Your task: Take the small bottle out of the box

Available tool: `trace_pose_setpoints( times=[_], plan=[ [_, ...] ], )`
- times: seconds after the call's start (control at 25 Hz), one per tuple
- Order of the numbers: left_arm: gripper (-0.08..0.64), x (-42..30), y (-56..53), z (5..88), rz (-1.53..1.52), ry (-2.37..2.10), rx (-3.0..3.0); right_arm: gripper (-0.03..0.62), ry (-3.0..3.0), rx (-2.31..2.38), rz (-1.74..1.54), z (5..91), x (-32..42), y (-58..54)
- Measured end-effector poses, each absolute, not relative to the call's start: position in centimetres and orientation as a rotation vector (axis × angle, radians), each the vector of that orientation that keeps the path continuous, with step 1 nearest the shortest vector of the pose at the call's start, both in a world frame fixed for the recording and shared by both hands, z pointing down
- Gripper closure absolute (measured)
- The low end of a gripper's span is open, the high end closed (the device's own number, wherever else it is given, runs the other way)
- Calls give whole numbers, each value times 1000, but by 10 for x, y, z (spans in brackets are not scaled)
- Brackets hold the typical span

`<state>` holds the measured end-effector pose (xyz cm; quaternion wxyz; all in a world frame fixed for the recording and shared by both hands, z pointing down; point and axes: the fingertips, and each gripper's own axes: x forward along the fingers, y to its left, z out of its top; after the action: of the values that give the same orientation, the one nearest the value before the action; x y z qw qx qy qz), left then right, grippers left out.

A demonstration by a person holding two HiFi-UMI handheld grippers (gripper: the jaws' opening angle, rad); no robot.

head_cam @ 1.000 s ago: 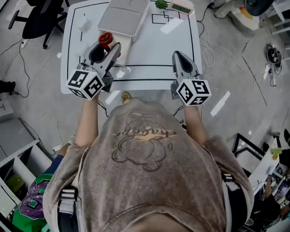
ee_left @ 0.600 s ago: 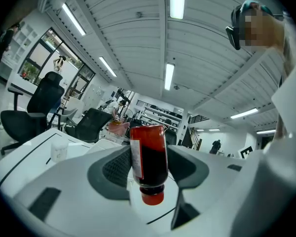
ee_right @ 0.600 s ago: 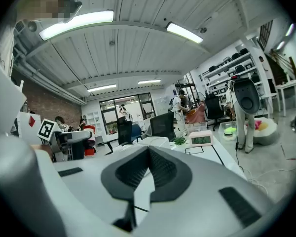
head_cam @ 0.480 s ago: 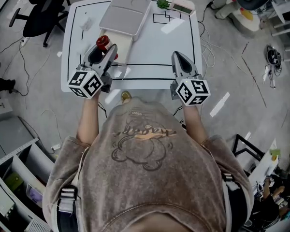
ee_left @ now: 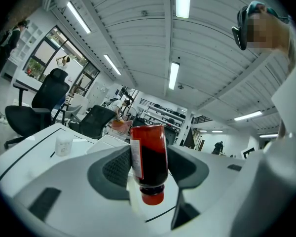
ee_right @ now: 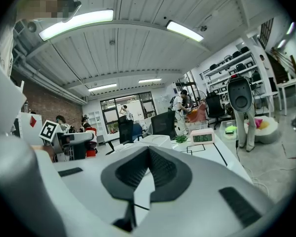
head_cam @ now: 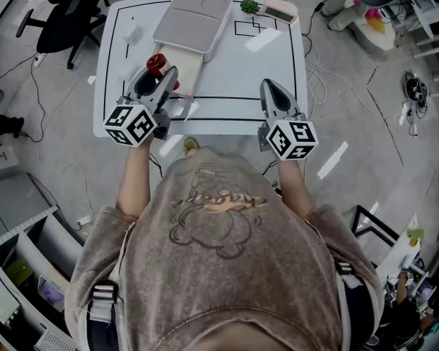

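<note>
The small bottle (ee_left: 149, 164), dark red with a red cap and a white label, sits clamped between the pads of my left gripper (ee_left: 148, 149), cap pointing toward the camera. In the head view the bottle (head_cam: 156, 64) is in the air beside the near end of the white box (head_cam: 185, 63), and the left gripper (head_cam: 159, 77) is shut on it. The box's lid (head_cam: 192, 20) lies open behind it. My right gripper (head_cam: 272, 92) hovers over the table's front right, shut with nothing in it; its tips meet in the right gripper view (ee_right: 149, 151).
The white table (head_cam: 238, 68) carries black marked lines, a small white jar (head_cam: 131, 35) at the left, a green plant (head_cam: 249, 6) and a pink clock (head_cam: 278, 10) at the far edge. A black chair (head_cam: 58, 20) stands left of the table.
The left gripper and the bottle have drifted slightly left, still in the same grip. The right gripper has not moved.
</note>
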<state>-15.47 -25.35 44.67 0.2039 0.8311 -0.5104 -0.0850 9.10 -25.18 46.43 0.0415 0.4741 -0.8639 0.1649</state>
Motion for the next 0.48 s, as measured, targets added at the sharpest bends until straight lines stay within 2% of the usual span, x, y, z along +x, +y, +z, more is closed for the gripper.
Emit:
trace_pose_setpoints(
  times=[0.48],
  plan=[
    [331, -160, -258, 450, -254, -1439, 2274, 598, -2650, 1433, 516, 466, 89, -255]
  ],
)
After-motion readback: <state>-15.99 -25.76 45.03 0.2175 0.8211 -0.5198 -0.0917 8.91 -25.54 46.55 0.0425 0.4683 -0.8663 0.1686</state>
